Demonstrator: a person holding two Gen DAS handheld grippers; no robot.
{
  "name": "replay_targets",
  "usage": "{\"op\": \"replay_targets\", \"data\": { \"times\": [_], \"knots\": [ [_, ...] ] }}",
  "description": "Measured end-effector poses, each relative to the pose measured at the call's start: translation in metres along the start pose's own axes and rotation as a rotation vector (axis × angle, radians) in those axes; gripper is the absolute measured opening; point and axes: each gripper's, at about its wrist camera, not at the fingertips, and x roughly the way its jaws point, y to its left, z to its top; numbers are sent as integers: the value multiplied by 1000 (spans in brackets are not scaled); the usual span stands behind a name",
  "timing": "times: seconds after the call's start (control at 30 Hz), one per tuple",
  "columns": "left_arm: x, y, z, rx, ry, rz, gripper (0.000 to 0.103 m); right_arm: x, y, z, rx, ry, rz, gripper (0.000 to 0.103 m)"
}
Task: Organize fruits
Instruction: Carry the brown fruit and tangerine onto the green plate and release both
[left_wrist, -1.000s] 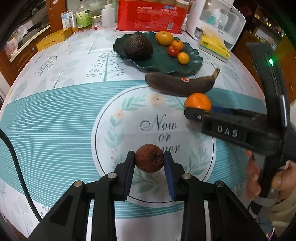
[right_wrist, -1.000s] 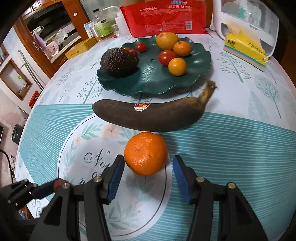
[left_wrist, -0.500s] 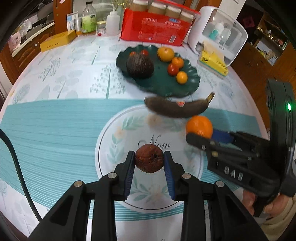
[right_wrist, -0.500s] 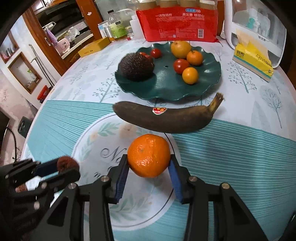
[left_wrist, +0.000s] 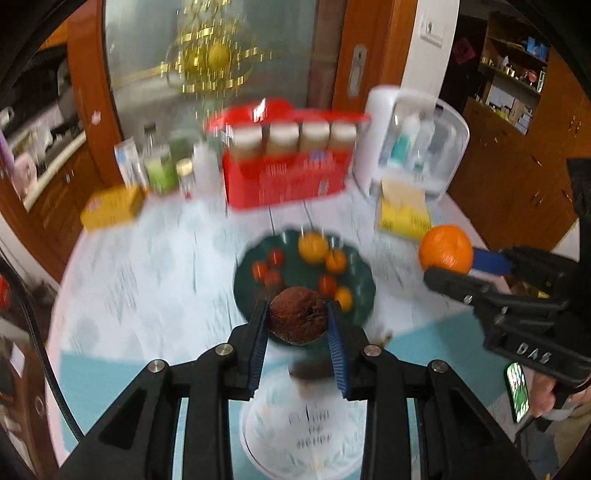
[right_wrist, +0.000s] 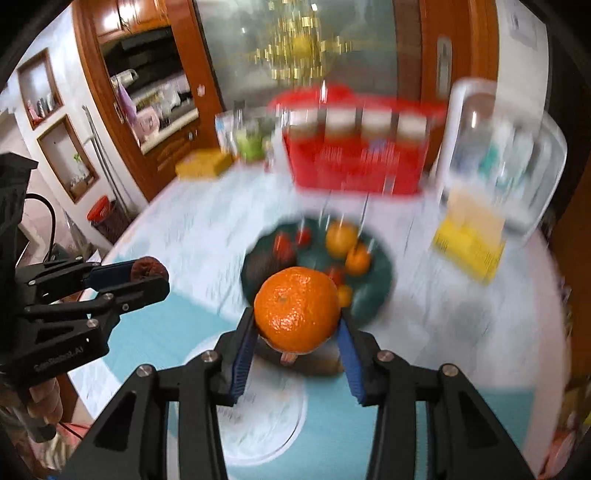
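Observation:
My left gripper (left_wrist: 297, 325) is shut on a small brown wrinkled fruit (left_wrist: 297, 318), held high above the table in front of the dark green plate (left_wrist: 364, 291). My right gripper (right_wrist: 297, 332) is shut on a big orange (right_wrist: 297, 308), also lifted in the air. In the left wrist view the right gripper (left_wrist: 448, 267) shows at the right with the orange (left_wrist: 445, 248). In the right wrist view the left gripper (right_wrist: 149, 275) shows at the left with the brown fruit (right_wrist: 147, 266). The plate (right_wrist: 380, 295) holds several small oranges and tomatoes. Both views are blurred.
A dark banana (right_wrist: 325, 363) lies on the tablecloth below the plate, mostly hidden. At the table's far edge stand a red box (left_wrist: 284, 177) with jars, bottles (left_wrist: 160, 170), a yellow box (left_wrist: 110, 210), a yellow tissue pack (left_wrist: 404, 210) and a white container (left_wrist: 417, 144).
Both grippers rose well above the table, carrying their fruits. The right gripper closed on the orange. The table and plate now look smaller and farther below.

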Motion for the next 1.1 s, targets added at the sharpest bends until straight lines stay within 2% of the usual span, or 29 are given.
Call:
{"op": "replay_targets", "data": {
  "times": [0.17, 0.3, 0.4, 0.5, 0.67, 0.8, 1.1],
  "knots": [
    [9, 2, 59, 47, -40, 61, 30, -6, -13, 66, -47, -74, -48, 43],
    [50, 9, 85, 41, 21, 38, 30, 39, -24, 85, -48, -16, -58, 43],
    [92, 12, 87, 58, 90, 52, 30, 84, -34, 75, -21, 66, -43, 43],
    [144, 12, 73, 90, 182, 67, 30, 130, -38, 50, -3, 157, 5, 43],
    [205, 10, 53, 112, 278, 65, 30, 188, -29, 11, -9, 263, 74, 44],
    [239, 15, 44, 107, 319, 52, 30, 213, -22, -8, -19, 294, 104, 44],
    [269, 16, 31, 147, 358, 24, 30, 225, -7, -23, -74, 271, 124, 45]
  ]
}}
